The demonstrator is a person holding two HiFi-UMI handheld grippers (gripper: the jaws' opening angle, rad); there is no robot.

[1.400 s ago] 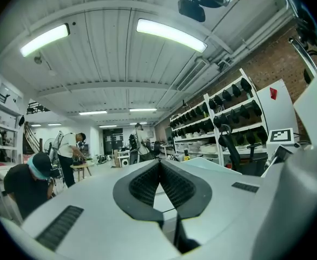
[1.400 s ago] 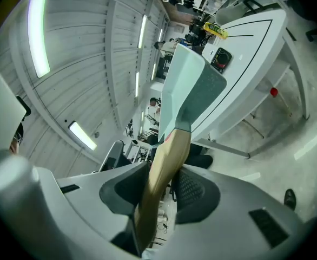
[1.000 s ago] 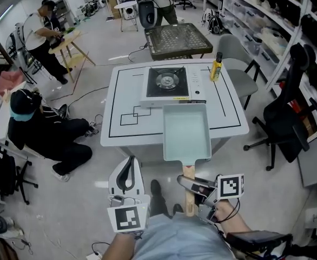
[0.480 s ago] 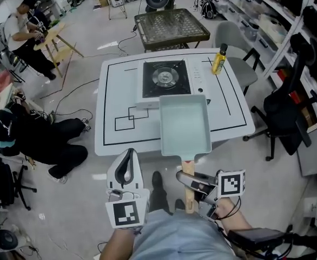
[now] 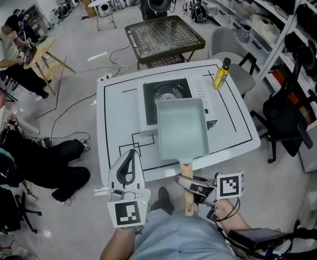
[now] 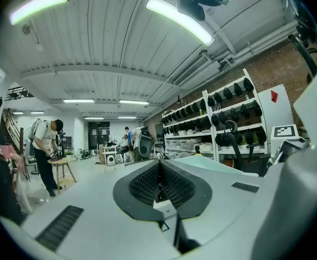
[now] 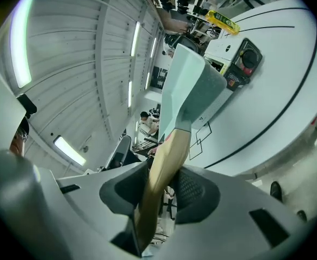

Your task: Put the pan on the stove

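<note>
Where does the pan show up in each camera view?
Head view: centre, pan overlapping the stove, handle toward the person.
Left gripper view: pale sliver right of centre.
Right gripper view: upper middle, handle between the right hand-held gripper's jaws.
Shared landmark: yellow bottle, in the head and right gripper views.

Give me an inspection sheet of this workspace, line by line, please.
Surface: white table with black lines.
Job's things: pan held by its handle, far edge over the stove.
Clutter: yellow bottle right of the stove.
Grippers: right gripper shut on the handle; left gripper shut, empty.
Cables: cable on the floor left of the table.
Surroundings: chair and shelves at right, person on the floor at left.
</note>
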